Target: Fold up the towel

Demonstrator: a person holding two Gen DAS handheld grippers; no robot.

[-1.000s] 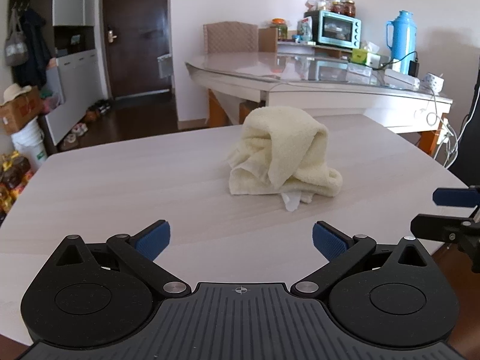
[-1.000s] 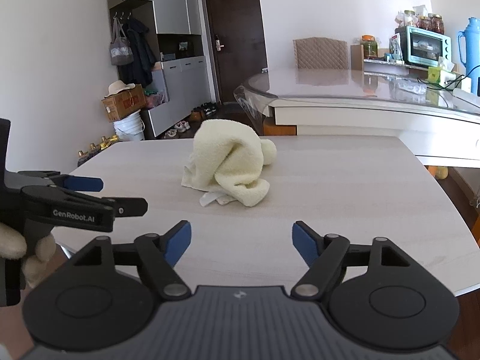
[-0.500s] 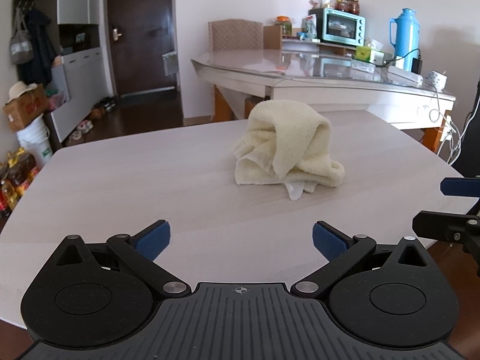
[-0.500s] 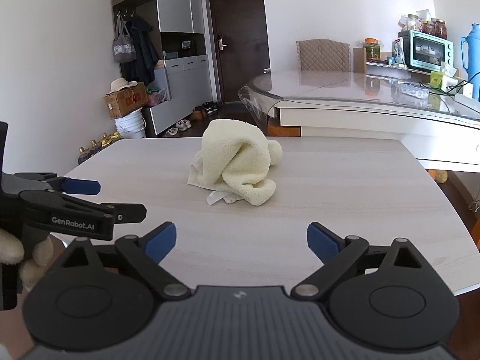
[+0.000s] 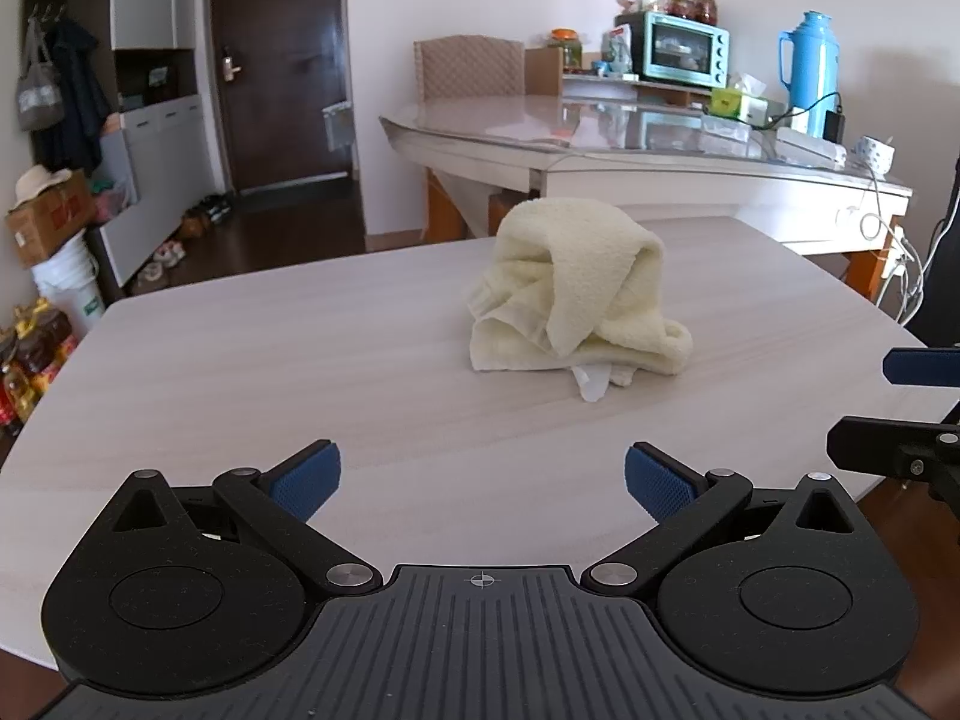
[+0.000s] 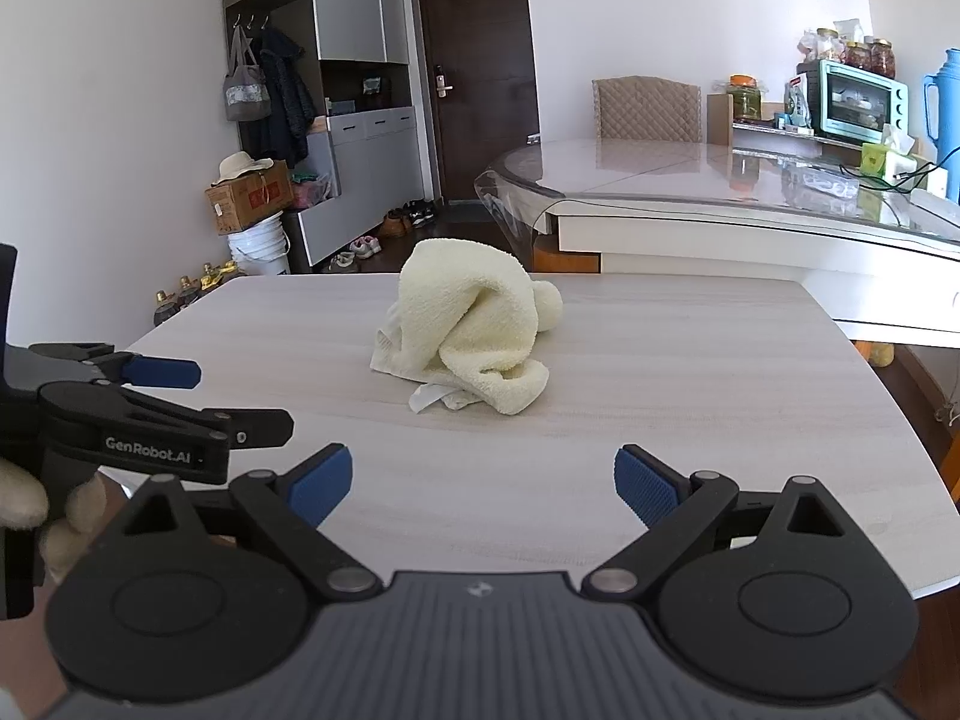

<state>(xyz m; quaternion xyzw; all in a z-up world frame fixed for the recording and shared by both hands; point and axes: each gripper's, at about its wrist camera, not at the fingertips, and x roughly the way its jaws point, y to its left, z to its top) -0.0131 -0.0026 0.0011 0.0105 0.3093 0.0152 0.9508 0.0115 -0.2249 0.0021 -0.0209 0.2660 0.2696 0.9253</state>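
A pale yellow towel (image 5: pixel 576 294) lies crumpled in a heap near the middle of the light wood table (image 5: pixel 240 372); it also shows in the right wrist view (image 6: pixel 474 330). A white label sticks out at its near edge. My left gripper (image 5: pixel 480 477) is open and empty over the table's near edge, well short of the towel. My right gripper (image 6: pixel 480 480) is open and empty, also short of the towel. The left gripper shows at the left of the right wrist view (image 6: pixel 180 396), and the right gripper at the right edge of the left wrist view (image 5: pixel 918 402).
A glass-topped dining table (image 5: pixel 600 132) stands behind, with a teal oven (image 5: pixel 672 57), blue thermos (image 5: pixel 810 75) and cables. A chair (image 5: pixel 468 69), a dark door (image 6: pixel 474 78), cabinets, boxes and a bucket (image 6: pixel 258 246) lie beyond the table's far left.
Both grippers have drawn slightly closer to the towel, which looks a little larger. The right gripper's jaws have opened wider. The towel has not moved.
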